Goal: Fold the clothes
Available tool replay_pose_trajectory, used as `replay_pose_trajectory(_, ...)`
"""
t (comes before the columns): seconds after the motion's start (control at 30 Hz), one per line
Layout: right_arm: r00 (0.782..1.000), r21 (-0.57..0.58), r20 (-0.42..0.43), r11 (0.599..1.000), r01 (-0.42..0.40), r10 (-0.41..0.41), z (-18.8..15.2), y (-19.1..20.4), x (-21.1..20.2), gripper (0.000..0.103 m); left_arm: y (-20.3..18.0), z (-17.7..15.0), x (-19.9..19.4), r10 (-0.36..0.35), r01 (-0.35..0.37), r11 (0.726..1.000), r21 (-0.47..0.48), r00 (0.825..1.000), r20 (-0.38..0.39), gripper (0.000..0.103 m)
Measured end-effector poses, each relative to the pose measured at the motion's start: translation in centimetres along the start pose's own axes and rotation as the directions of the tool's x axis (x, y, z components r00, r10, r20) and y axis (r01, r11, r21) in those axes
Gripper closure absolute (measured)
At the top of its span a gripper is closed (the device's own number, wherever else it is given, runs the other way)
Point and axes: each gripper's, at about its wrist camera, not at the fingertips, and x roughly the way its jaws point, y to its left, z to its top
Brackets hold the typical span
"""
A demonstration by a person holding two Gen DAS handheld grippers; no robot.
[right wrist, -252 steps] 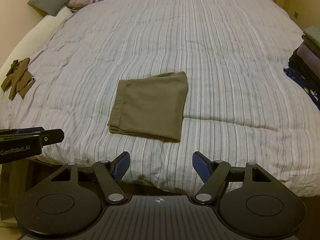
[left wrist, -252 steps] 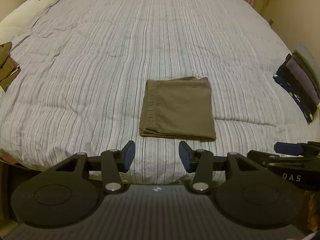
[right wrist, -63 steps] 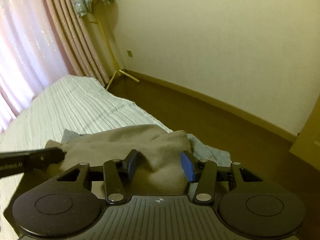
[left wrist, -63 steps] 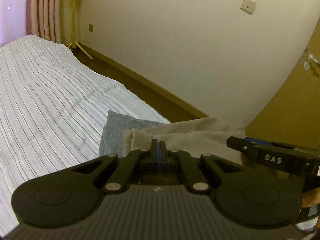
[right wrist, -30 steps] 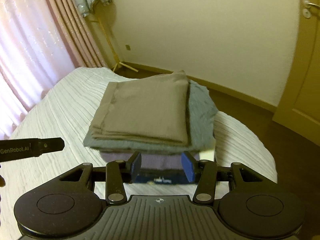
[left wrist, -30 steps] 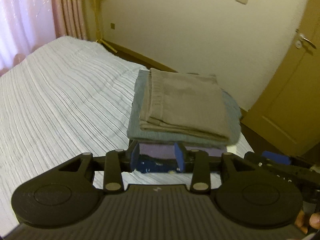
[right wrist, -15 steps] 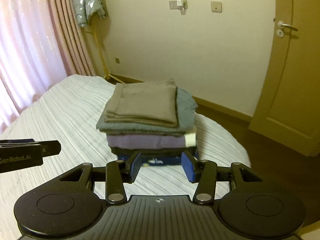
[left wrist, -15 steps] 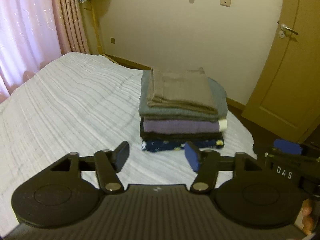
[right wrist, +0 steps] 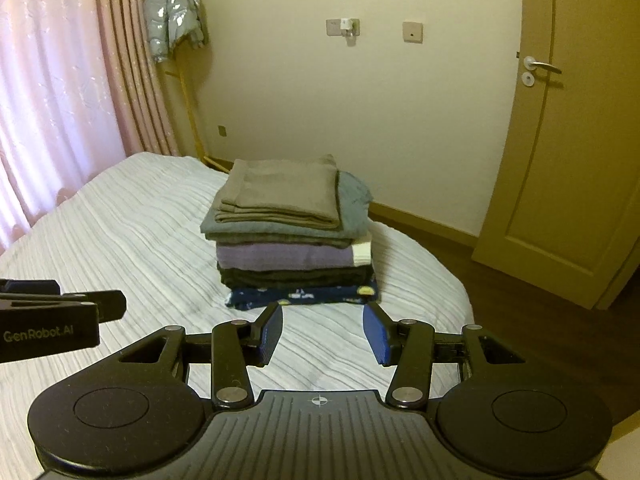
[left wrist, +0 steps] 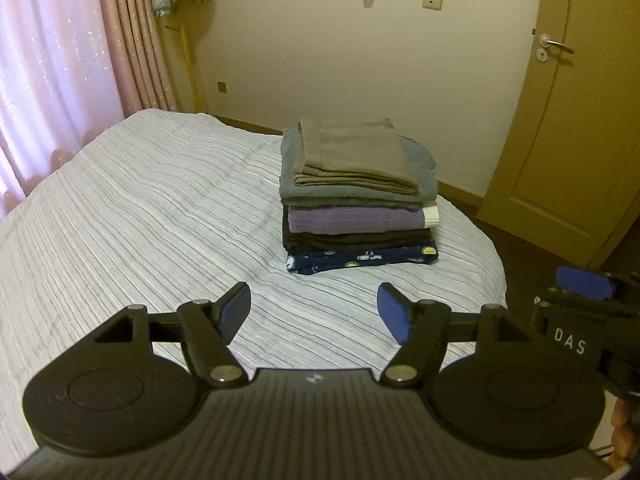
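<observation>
A folded olive-brown garment [left wrist: 352,156] [right wrist: 286,192] lies on top of a stack of folded clothes [left wrist: 358,220] [right wrist: 296,256] near the corner of the striped bed [left wrist: 140,216] [right wrist: 120,232]. Under it lie grey-blue, purple, black and navy patterned pieces. My left gripper [left wrist: 314,312] is open and empty, held back from the stack over the bed. My right gripper [right wrist: 322,332] is open and empty, just short of the stack's base. Each gripper also shows at the edge of the other's view.
Pink curtains [left wrist: 60,60] hang at the left. A silver jacket [right wrist: 174,12] hangs on a stand in the room's corner. A cream wall with switches [right wrist: 412,32] is behind the bed, and a wooden door [right wrist: 560,160] stands at the right. Dark floor lies past the bed's edge.
Both grippers have let go of the olive-brown garment on the stack and pulled back from it. The left jaws have opened wider over the last second.
</observation>
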Motion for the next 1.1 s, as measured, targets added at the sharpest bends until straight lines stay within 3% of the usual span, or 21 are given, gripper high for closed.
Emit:
replay_pose_trajectory(0.3,0.994,0.109,-0.084,0.992,-0.058,0.067,-0.8,-1.3,1.2,0.054,0.0,-1.4,1.5,-0.012,0.012,1.000,0.001,0.999,-0.052,0.036)
replay_pose_trajectory(0.6,0.987,0.099,-0.158,0.995,-0.021,0.037,-1.0,-1.4,2.9,0.054,-0.6,-2.1,3.7,-0.019,0.020,1.000,0.011,0.995,-0.098,0.036)
replay_pose_trajectory(1.1,0.979,0.079,-0.202,0.997,-0.019,0.035,0.5,-1.3,6.2,0.054,0.1,-0.8,6.8,-0.020,0.018,1.000,-0.016,0.991,-0.130,0.036)
